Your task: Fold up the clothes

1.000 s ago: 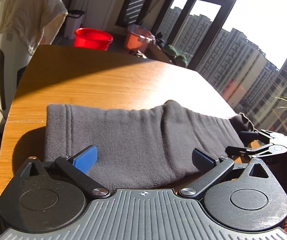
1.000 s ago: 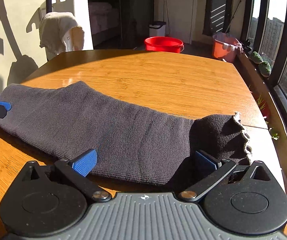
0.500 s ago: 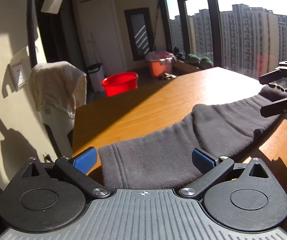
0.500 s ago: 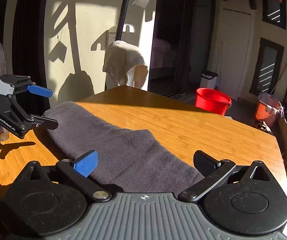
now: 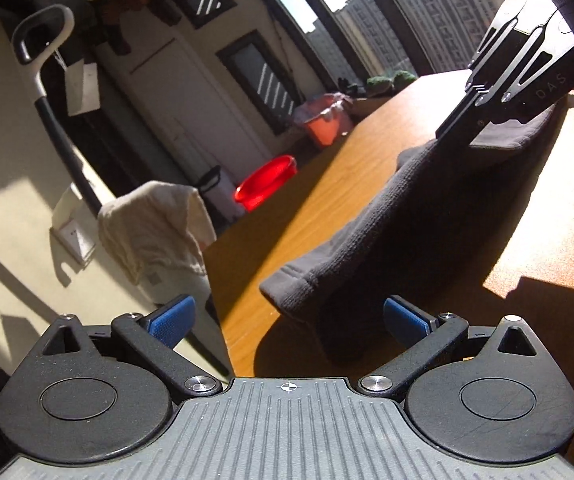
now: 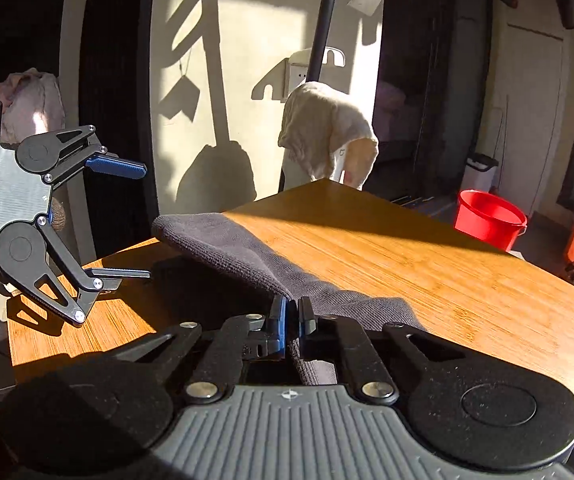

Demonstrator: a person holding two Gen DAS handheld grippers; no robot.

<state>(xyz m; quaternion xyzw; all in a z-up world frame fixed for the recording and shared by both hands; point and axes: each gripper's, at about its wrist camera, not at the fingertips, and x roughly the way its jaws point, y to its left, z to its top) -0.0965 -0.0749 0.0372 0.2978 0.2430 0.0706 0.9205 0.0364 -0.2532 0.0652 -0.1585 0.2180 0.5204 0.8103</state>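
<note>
The wooden table [image 6: 427, 264] filled most of both views, half in bright sun and half in shadow, and the one garment on it, a dark grey knitted piece [image 6: 223, 240], lay stretched along its near side, one end close to the table's corner. Beyond the table stood a pale wall with a cream cloth [image 6: 327, 128] draped over something by the far corner, and a red bucket [image 6: 489, 218] on the floor further back. The step in hand looked like the opening of a fold: one end of the garment was being taken up so that it could be carried across to the other. The right gripper [image 6: 291, 316] had its two fingers pressed together on a pinch of the knit at one end, and the cloth rose from the table into that pinch. The left gripper [image 5: 289, 316] stood with its blue-padded fingers wide apart and nothing between them, the garment's ribbed end [image 5: 287, 288] lying on the table just ahead of it. Judging from this, the next move called for the left gripper to come forward, straddle that ribbed edge and close on it, so that both ends were held before lifting; taking both layers of the knit would matter, or the fold would likely drag crooked.
</note>
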